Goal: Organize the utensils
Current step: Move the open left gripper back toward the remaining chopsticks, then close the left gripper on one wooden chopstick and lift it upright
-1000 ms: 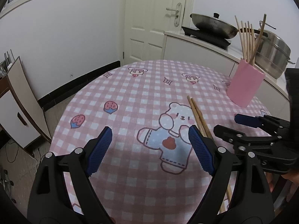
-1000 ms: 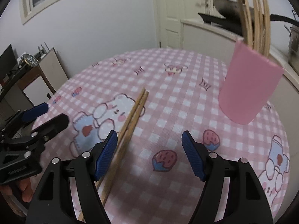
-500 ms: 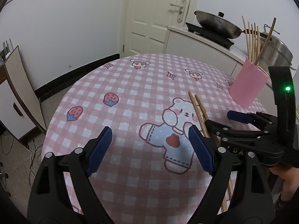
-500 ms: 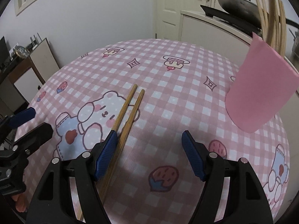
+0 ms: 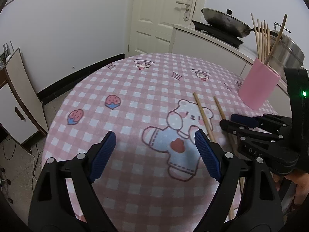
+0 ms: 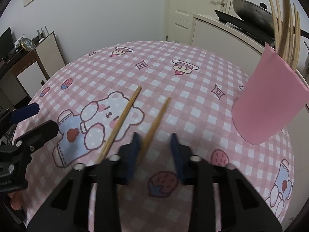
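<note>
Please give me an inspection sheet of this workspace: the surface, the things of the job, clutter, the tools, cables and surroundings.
Surface: round table under a pink checked cloth with bear and strawberry prints.
Job's things: two loose chopsticks flat on the cloth, far ends spread apart; pink holder with more chopsticks standing in it.
Clutter: nothing seen on the cloth.
Tools: left tool open, holding nothing; right tool partly closed around the right-hand chopstick, gap still visible.
Cables: wires on the floor left of the table.
Surroundings: white door, wok on a counter, steel pot.
</note>
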A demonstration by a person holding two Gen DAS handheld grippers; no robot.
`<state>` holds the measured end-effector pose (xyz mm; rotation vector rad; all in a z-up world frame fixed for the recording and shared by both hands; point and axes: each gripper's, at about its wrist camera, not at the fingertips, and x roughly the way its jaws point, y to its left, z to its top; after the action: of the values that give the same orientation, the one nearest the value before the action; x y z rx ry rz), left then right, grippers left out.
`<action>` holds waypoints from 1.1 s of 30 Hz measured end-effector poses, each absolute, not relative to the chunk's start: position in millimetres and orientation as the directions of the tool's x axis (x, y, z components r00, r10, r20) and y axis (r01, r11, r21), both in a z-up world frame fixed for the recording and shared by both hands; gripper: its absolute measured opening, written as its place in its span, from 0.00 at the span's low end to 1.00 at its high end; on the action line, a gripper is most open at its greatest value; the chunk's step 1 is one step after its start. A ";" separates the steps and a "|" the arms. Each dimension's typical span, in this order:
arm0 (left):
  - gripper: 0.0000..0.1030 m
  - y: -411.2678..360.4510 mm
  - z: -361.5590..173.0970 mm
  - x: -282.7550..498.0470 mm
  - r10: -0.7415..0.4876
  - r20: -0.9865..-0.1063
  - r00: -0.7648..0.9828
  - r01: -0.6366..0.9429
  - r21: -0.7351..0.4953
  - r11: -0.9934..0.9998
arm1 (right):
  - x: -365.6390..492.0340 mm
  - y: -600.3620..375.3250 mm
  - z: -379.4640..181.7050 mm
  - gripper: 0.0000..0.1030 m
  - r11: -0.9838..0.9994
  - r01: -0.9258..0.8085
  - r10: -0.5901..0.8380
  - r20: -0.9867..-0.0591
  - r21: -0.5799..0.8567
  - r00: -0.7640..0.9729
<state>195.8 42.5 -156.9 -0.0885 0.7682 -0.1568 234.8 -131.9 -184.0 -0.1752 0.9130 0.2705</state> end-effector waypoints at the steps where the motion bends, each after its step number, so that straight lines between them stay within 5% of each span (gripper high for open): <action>1: 0.80 40.0 -156.6 198.1 -0.195 -0.690 0.697 0.121 -0.155 0.980 | 234.2 -134.4 -183.6 0.13 0.951 -0.307 0.160 -0.801 -0.031 0.577; 6: 0.80 22.7 -157.9 214.6 -0.297 -0.721 0.626 0.166 -0.249 0.954 | 227.3 -149.5 -181.4 0.11 0.951 -0.307 0.167 -0.805 -0.020 0.569; 16: 0.80 -22.3 -160.1 251.3 -0.291 -0.781 0.553 0.203 -0.212 0.956 | 217.3 -173.4 -180.3 0.09 0.948 -0.317 0.223 -0.795 0.041 0.564; 25: 0.42 -36.6 -170.8 275.0 -0.185 -0.818 0.544 0.186 -0.097 0.978 | 217.0 -178.2 -178.9 0.10 0.945 -0.319 0.249 -0.789 0.071 0.561; 33: 0.10 -30.9 -171.3 274.0 -0.203 -0.797 0.569 0.183 -0.118 0.976 | 217.5 -177.3 -179.6 0.11 0.947 -0.313 0.245 -0.793 0.073 0.558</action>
<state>274.0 -30.9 -171.3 -0.0225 0.9388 -0.2267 217.5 -177.3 -179.6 -0.0797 0.9223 0.3297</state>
